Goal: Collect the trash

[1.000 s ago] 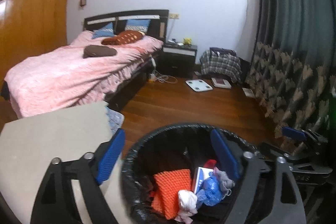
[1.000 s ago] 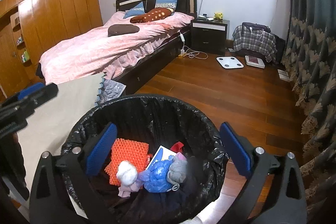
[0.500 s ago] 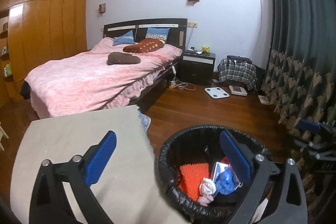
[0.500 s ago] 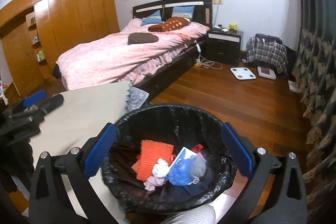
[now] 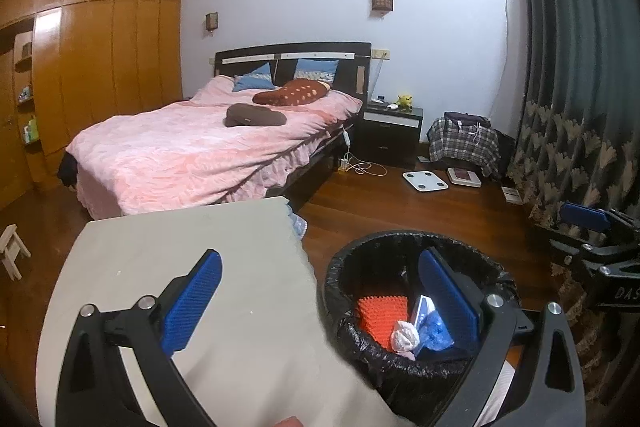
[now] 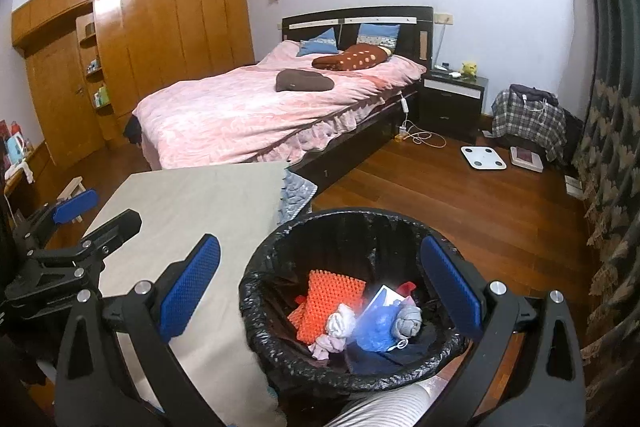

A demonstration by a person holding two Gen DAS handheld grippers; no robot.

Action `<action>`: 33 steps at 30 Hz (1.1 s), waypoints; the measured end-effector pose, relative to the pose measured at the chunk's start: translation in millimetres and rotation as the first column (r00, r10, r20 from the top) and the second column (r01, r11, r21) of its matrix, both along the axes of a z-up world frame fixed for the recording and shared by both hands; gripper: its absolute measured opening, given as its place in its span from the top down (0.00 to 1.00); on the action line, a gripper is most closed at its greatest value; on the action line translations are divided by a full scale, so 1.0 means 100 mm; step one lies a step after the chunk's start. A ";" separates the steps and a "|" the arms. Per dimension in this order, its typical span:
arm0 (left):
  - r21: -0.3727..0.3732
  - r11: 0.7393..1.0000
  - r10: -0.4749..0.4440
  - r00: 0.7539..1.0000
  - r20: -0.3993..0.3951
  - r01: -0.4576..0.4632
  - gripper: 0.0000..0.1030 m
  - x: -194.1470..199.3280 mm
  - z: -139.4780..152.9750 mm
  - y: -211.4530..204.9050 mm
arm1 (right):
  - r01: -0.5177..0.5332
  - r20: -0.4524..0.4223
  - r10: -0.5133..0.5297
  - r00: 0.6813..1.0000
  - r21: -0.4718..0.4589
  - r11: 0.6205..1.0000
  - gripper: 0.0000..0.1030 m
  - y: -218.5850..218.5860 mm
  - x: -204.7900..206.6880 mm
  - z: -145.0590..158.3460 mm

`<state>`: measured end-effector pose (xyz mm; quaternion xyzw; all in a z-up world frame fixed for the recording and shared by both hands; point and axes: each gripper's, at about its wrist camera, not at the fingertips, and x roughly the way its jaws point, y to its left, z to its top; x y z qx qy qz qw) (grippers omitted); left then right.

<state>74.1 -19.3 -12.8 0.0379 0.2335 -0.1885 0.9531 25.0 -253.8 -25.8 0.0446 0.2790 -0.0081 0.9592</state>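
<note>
Both grippers, left and right, hover with jaws spread wide and empty above the black-lined bin on the floor right of the table, trash inside.

Left gripper fingers spread wide, empty, right gripper likewise, both tilted downward

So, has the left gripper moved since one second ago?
Yes. The left gripper has pulled up and back from the bin: earlier its pads framed the bin's opening, now the bin sits smaller at lower right, and more of the table shows.
</note>
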 end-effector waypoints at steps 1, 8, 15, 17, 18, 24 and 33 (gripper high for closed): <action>0.002 1.000 0.001 1.000 0.004 -0.001 0.06 -0.02 0.01 0.02 | -0.002 0.000 0.002 1.000 -0.002 1.000 0.05 0.02 -0.01 0.00; -0.010 1.000 0.012 1.000 0.009 -0.012 0.06 -0.10 0.06 0.09 | -0.023 0.001 0.023 1.000 -0.010 1.000 0.05 0.15 -0.03 0.01; -0.012 1.000 0.022 1.000 0.018 -0.022 0.06 -0.13 0.07 0.14 | -0.029 0.004 0.029 1.000 -0.015 0.999 0.05 0.21 -0.03 0.02; -0.011 1.000 0.023 1.000 0.021 -0.023 0.06 -0.14 0.08 0.14 | -0.029 0.004 0.029 1.000 -0.014 0.999 0.05 0.21 -0.03 0.02; -0.012 1.000 0.023 1.000 0.020 -0.022 0.06 -0.14 0.08 0.14 | -0.029 0.004 0.029 1.000 -0.015 0.999 0.05 0.22 -0.03 0.03; -0.010 1.000 0.023 1.000 0.021 -0.023 0.06 -0.14 0.08 0.14 | -0.029 0.004 0.029 1.000 -0.014 0.999 0.05 0.22 -0.03 0.03; -0.006 1.000 0.026 0.999 0.024 -0.026 0.06 -0.15 0.10 0.15 | -0.029 0.004 0.029 1.000 -0.014 0.999 0.05 0.22 -0.03 0.02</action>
